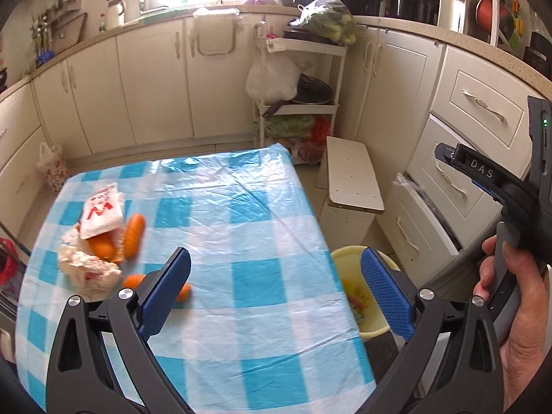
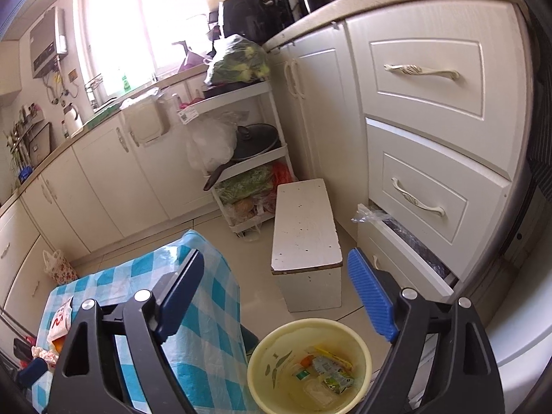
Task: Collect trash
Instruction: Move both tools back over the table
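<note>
The left tongs [image 1: 276, 284] stand wide apart with nothing between their blue pads, hovering above the surface [image 1: 241, 214], which is covered with a blue-and-white checked plastic cloth. The right tongs [image 2: 279, 296] are likewise spread apart and hold nothing; they hang over the floor beside the surface, with the yellow plastic bin [image 2: 262, 372] below and between their fingers. The person's right hand [image 1: 514, 314] shows at the edge of the left wrist view, wrapped around the handle of the right gripper.

Inside the bin lie several pieces of trash [image 2: 329, 371]: crumpled wrappers in green, yellow and orange, and a clear plastic tray. The bin stands on the floor just beside the edge of the surface that faces the drawers.

On the far left part of the surface lies a cluster of things still to collect: a white paper bag with red print [image 1: 101, 212], a crumpled white wrapper [image 1: 88, 269] touching it, and several orange sausage-shaped items [image 1: 132, 236] lying beside and partly under the bag. One of these items is half hidden behind the left finger of the left tongs.

Beyond the bin a white wooden stool [image 2: 305, 227] stands on the floor, near a white shelf rack [image 2: 255, 93] with bags and a black pan. The bottom cabinet drawer [image 2: 400, 245] is pulled open.
</note>
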Demonstrator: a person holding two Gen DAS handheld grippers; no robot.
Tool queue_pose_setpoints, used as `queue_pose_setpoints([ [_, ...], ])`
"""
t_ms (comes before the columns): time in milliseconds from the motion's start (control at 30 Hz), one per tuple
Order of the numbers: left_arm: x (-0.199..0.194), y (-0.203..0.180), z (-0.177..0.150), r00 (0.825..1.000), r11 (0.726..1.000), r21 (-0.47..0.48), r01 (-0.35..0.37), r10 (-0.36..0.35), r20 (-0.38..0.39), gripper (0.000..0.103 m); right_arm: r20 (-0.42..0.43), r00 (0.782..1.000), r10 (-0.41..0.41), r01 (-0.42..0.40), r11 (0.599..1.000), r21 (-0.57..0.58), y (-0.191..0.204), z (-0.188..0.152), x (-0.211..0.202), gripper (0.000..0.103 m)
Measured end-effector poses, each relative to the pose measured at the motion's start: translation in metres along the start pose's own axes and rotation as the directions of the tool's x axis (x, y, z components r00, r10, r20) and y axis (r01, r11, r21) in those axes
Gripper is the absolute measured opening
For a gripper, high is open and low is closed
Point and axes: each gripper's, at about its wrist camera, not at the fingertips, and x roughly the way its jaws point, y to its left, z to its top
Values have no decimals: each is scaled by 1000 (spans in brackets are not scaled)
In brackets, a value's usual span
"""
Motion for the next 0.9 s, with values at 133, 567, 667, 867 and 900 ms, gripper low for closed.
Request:
queue_pose_setpoints([
  [133, -12, 16, 0, 999, 1000, -3, -27, 27, 18, 95, 6, 1000, 18, -18, 999, -27, 15, -1, -1, 83],
  [567, -32, 69, -11, 996, 995, -58, -83, 85, 28, 95, 15, 995, 95, -92, 987, -132, 61, -7, -9, 84],
  [667, -35, 85, -15, 995, 992, -80, -95, 98, 23, 96, 12, 993, 114, -110, 982, -156, 71, -9, -10, 85],
  [867, -40, 127, -29, 989, 981, -131, -145, 148, 12, 96, -19, 987, 157, -157, 966, -204, 94, -16, -9, 86],
  [900, -40, 137, -32, 987, 977, -143, -158, 160, 6, 96, -27, 986, 165, -167, 961, -219, 99, -18, -9, 86],
])
